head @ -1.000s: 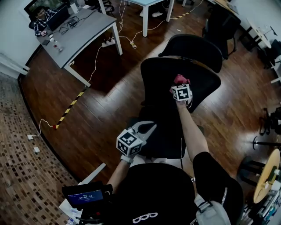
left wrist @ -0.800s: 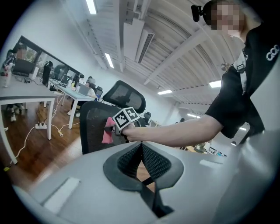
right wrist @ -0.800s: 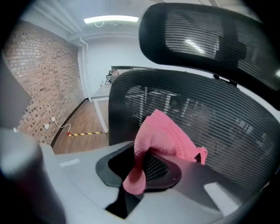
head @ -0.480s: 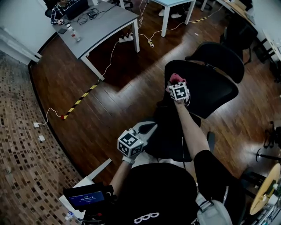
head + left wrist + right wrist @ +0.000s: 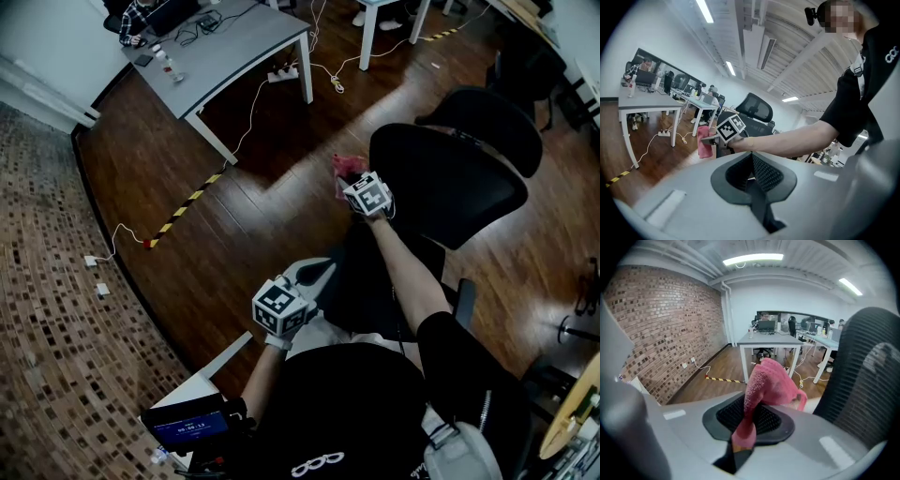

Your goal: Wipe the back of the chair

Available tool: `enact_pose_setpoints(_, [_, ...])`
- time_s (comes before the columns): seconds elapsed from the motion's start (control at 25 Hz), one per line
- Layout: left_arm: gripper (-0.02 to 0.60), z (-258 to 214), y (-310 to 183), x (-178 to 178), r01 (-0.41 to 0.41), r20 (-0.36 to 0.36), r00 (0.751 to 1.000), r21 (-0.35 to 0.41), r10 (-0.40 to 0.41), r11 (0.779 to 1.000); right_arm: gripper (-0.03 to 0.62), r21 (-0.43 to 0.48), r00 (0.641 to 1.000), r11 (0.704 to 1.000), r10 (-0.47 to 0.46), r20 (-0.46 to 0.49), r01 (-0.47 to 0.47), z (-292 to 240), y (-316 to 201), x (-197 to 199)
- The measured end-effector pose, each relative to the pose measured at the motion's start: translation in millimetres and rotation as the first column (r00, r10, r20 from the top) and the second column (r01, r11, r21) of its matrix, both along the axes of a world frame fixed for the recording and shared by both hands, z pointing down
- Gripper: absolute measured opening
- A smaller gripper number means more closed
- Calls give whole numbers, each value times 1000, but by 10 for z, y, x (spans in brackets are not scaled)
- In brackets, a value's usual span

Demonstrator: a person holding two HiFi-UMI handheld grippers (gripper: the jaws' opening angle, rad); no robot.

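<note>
The black mesh chair back point(image 5: 450, 183) stands at the upper right of the head view. My right gripper point(image 5: 352, 181) is shut on a pink cloth point(image 5: 344, 168), held just off the backrest's left edge, over the floor. In the right gripper view the cloth point(image 5: 771, 380) bunches up out of the jaws of the right gripper point(image 5: 745, 427), and the mesh back point(image 5: 869, 366) fills the right side, close by. My left gripper point(image 5: 322, 270) is shut and holds nothing, low by the seat point(image 5: 370, 281). In its own view the left gripper point(image 5: 751, 173) looks at the cloth point(image 5: 706, 141).
A grey desk point(image 5: 234, 47) with a power strip point(image 5: 281, 75) and cables stands at the back left. Yellow-black tape point(image 5: 183, 206) lies on the wood floor. A second black chair point(image 5: 497, 108) sits behind the first. A person works at the far desk.
My right gripper has carried the pink cloth leftward, from on the chair back to beyond its left edge. The left gripper has hardly moved.
</note>
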State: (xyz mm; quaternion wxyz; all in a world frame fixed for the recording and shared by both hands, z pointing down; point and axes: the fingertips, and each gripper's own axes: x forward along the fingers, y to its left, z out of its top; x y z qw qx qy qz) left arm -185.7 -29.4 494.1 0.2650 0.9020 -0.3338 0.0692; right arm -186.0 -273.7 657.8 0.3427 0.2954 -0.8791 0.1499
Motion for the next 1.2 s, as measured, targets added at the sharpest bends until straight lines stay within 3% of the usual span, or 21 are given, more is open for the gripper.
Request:
enact_pose_setpoints(0.16, [-15, 0, -4, 39, -8, 2, 1000, -13, 8, 1000, 46, -28, 998, 998, 61, -10, -62, 162, 4, 216])
enact_pose_setpoints(0.4, [-15, 37, 22, 257, -49, 15, 999, -26, 50, 998, 46, -44, 974, 974, 223, -35, -224, 288, -80, 929])
enact_pose_setpoints(0.92, [-15, 6, 80, 1109, -179, 26, 983, -58, 181, 982, 46, -55, 933, 932, 358, -15, -359, 328, 58, 2264])
enact_pose_setpoints(1.2, [-15, -40, 197, 1663, -276, 34, 960, -44, 277, 960, 48, -55, 892, 890, 451, -26, -452, 284, 308, 3172])
